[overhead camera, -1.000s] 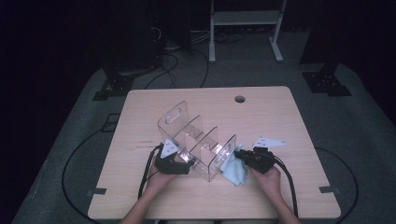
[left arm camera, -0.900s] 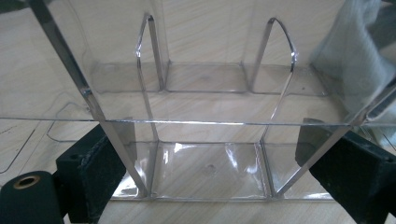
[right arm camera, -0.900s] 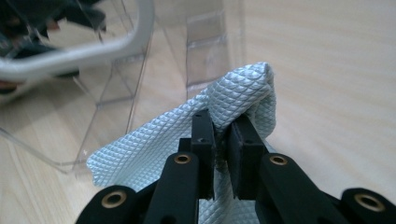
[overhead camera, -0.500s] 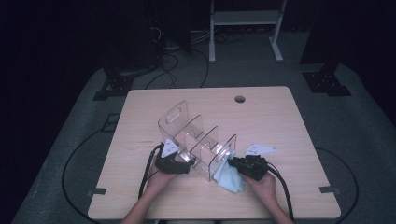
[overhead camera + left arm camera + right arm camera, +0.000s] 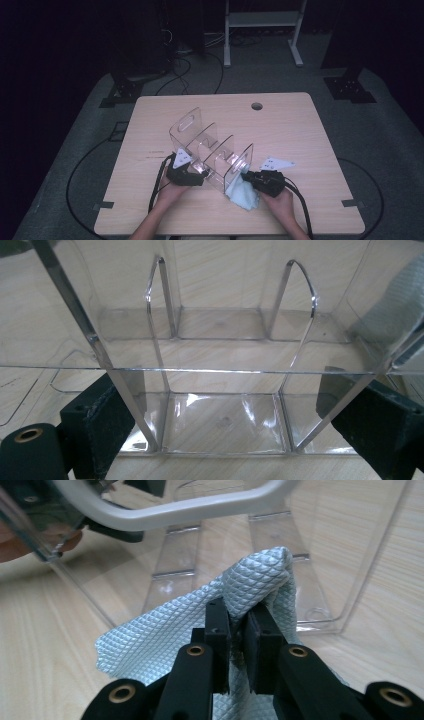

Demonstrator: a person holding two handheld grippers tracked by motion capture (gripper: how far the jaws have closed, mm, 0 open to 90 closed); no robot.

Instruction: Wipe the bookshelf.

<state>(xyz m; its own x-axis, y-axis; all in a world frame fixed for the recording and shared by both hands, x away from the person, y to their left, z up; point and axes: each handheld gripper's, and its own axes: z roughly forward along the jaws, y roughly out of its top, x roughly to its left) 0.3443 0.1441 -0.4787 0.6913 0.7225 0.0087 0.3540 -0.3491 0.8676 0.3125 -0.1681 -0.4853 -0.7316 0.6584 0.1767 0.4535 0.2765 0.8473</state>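
On pale wood table (image 5: 300,125): clear organizer (image 5: 210,150), dark room.

The high view is dim, its surroundings nearly black around the lit table (image 5: 300,125). Both gripper views are bright, with glare streaks on the clear organizer (image 5: 220,370); the near jaws are soft.

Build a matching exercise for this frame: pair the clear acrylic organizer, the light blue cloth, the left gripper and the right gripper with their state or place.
Things:
1. clear acrylic organizer
2. light blue cloth
3. left gripper
4. right gripper

States or places:
A. jaws wide, one on each side of the organizer's end
B. pinched between two black jaws
C. stands on the wooden table, divided by see-through partitions
D. jaws shut, pressing fabric against a clear wall

Pairs: 1-C, 2-B, 3-A, 4-D
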